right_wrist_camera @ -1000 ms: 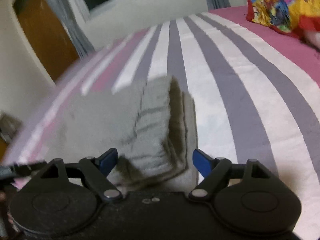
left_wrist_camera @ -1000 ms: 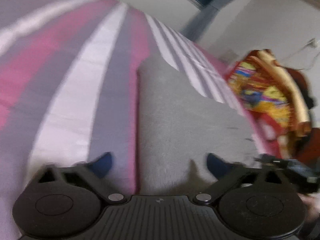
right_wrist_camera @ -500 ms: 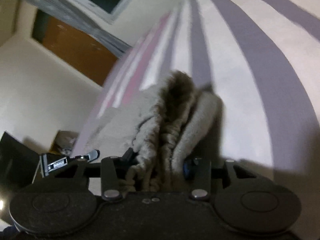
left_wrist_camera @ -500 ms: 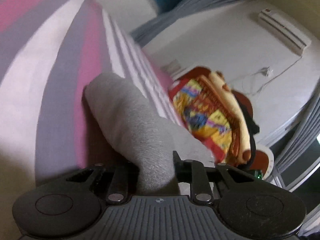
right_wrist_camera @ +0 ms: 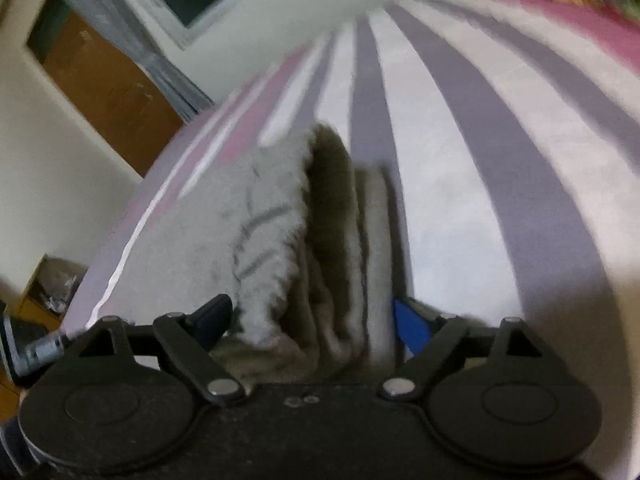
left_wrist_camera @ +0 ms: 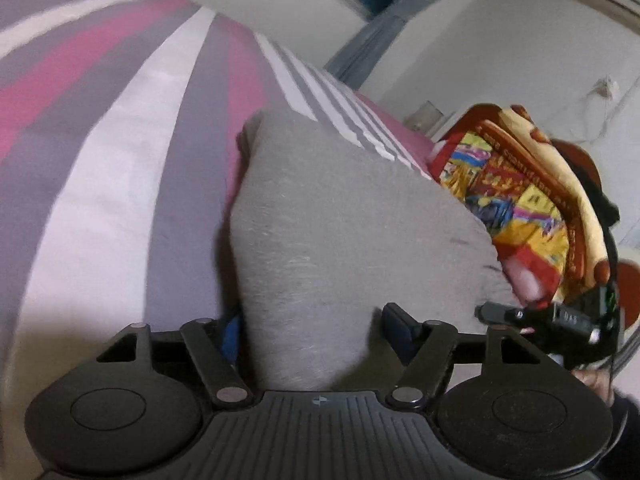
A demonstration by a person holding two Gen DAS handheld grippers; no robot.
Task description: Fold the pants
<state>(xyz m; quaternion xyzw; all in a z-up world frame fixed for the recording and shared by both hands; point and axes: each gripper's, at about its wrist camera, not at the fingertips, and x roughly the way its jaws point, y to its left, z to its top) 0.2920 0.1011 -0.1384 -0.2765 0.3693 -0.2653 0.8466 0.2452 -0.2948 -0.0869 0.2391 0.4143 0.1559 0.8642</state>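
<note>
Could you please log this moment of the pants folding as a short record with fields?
surface: striped bedspread, pink, grey and white
garment: grey pants, folded, lying on the bedspread
left gripper: opening, pants between its fingers
right gripper: opening, layered edge of the pants between its fingers
background: colourful fabric bundle past the pants

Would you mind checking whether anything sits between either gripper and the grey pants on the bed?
Nothing visible does. The grey pants lie directly between the opening jaws of the left gripper, and their folded layers sit between the opening jaws of the right gripper.
</note>
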